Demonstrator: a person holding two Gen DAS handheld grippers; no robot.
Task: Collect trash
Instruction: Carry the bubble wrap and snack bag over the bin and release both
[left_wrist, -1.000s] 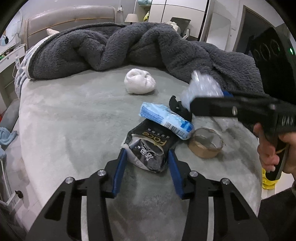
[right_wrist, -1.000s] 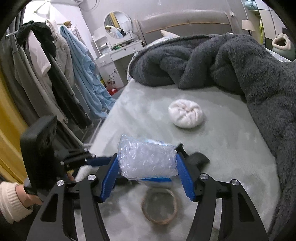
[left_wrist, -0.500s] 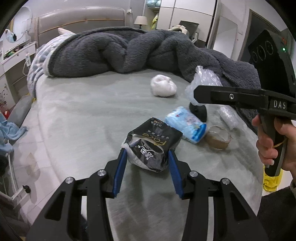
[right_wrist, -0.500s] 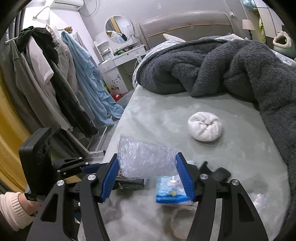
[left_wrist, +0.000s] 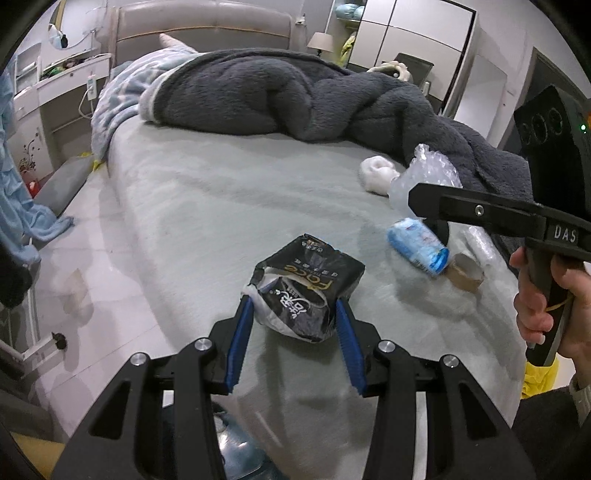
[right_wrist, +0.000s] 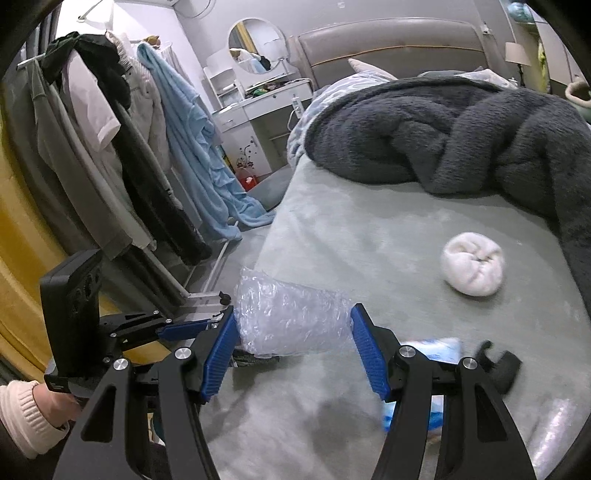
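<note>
- Left hand-held gripper (left_wrist: 293, 314) is clamped on a torn black snack bag (left_wrist: 306, 288), blue pads pressing both sides, held above the near edge of the bed (left_wrist: 221, 206).
- Right hand-held gripper (right_wrist: 291, 328) is squeezing a crumpled wad of clear bubble wrap (right_wrist: 291, 321) between its pads, also up off the bed.
- Trash lying on the bed: a blue-and-white packet (left_wrist: 417, 245), and just beside it, on the side nearer the bed's foot, a brown cardboard tape ring (left_wrist: 465, 275).
- A white balled-up wad (right_wrist: 472, 267) sits farther up the bed, near the heaped dark grey blanket (right_wrist: 461, 136).
- A small black thing (right_wrist: 498, 365) lies on the bed next to the blue packet, can't tell what it is.
- Off the bed's left side there's a rack of hanging clothes (right_wrist: 122, 147).
</note>
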